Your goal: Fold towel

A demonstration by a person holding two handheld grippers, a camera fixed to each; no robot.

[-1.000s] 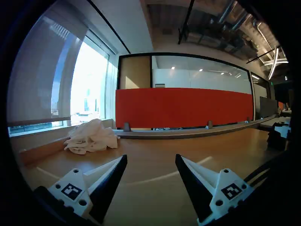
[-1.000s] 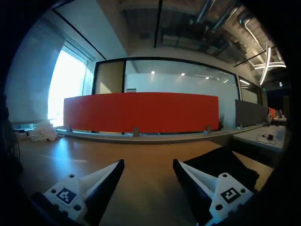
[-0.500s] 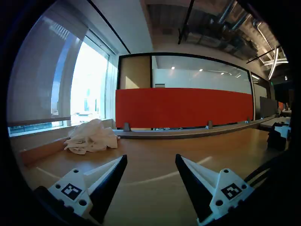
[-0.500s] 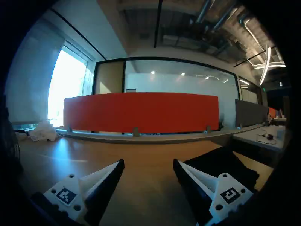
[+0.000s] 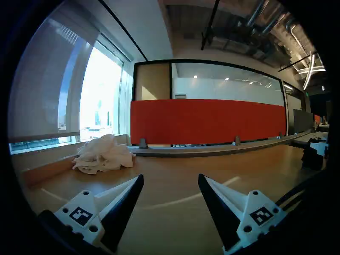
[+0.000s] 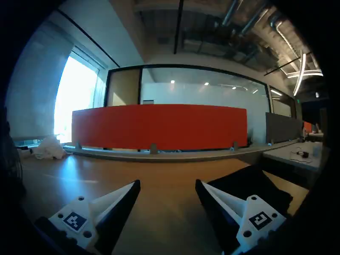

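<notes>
Wooden tabletop (image 5: 174,204) ran bare beneath both tools. The left gripper (image 5: 170,176) hung low, jaws spread wide with nothing between them. The right gripper (image 6: 167,181) was equally open and empty, with a dark cloth (image 6: 255,183) just beside its right finger. Farther off, the crumpled white towel (image 5: 103,154) lay ahead and left of the left jaws, by the window ledge. It was well apart from the right gripper, so the left seemed nearer. The heap showed no clear long axis.
</notes>
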